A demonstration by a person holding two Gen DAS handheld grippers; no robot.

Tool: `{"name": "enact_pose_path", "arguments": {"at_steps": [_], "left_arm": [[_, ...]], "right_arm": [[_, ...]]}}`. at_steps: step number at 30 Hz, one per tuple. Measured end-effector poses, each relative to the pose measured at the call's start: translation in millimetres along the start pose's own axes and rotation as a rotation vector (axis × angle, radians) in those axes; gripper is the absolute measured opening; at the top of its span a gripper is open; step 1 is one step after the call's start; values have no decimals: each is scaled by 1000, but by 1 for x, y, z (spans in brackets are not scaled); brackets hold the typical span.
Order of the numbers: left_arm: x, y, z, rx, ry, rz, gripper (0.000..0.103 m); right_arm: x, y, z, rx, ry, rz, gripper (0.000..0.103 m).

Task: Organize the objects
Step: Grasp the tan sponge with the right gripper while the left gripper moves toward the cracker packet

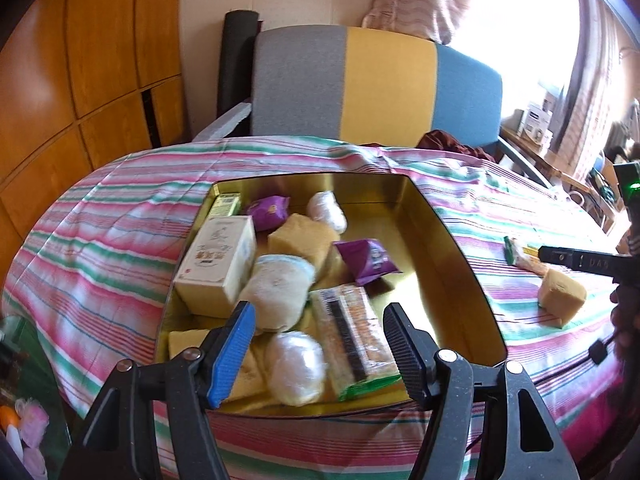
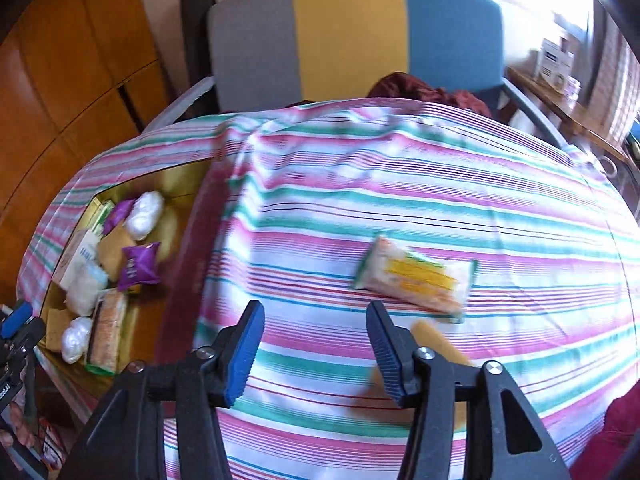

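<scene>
A gold tin box (image 1: 452, 240) lies on the striped cloth and holds several snacks: a cream carton (image 1: 218, 264), purple packets (image 1: 366, 260), white wrapped buns (image 1: 296, 366) and a long wafer pack (image 1: 354, 340). My left gripper (image 1: 318, 344) is open and empty above the tin's near edge. My right gripper (image 2: 316, 346) is open and empty over the cloth. A yellow-green snack pack (image 2: 416, 278) lies just beyond it, and a tan sponge-like block (image 2: 436, 344) sits behind its right finger. The tin also shows at the left of the right wrist view (image 2: 180, 184).
A striped cloth (image 2: 400, 184) covers the table. A grey, yellow and blue chair (image 1: 376, 84) stands behind it, with dark red fabric (image 2: 420, 88) on its seat. Wooden cabinets (image 1: 80, 72) are on the left. A side table with boxes (image 1: 536, 120) stands by the window.
</scene>
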State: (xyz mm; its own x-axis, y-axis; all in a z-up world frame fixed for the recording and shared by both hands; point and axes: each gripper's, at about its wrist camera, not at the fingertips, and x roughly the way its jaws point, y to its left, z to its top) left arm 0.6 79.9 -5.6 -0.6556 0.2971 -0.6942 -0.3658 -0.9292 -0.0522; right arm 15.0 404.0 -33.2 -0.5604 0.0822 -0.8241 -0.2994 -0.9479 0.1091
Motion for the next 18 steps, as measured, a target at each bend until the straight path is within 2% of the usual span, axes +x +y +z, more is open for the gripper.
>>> {"name": "enact_pose_path", "arguments": {"at_steps": [4,6,8,10,14,18], "left_arm": [[3,-13,2,27,3,-25,68],[6,-20,2,38,11,-38,68],[8,-25,2,48,16,-47,68],[9,-31,3,59,20,-57,68],[11,-39,3,80,26,-73,69],[11,-47,3,103,32,-89,70]], "right_arm": [[-8,-43,0,89,2,-53,57],[-10,-61,-1,122,9,-78,62],[-10,-74,-2,145,24,-95,71],[-9,-81,-5,151,42,-97,73],[-2,-70,-9,37,105,-72,80],[9,-45,-11,-180,171,-81,82]]}}
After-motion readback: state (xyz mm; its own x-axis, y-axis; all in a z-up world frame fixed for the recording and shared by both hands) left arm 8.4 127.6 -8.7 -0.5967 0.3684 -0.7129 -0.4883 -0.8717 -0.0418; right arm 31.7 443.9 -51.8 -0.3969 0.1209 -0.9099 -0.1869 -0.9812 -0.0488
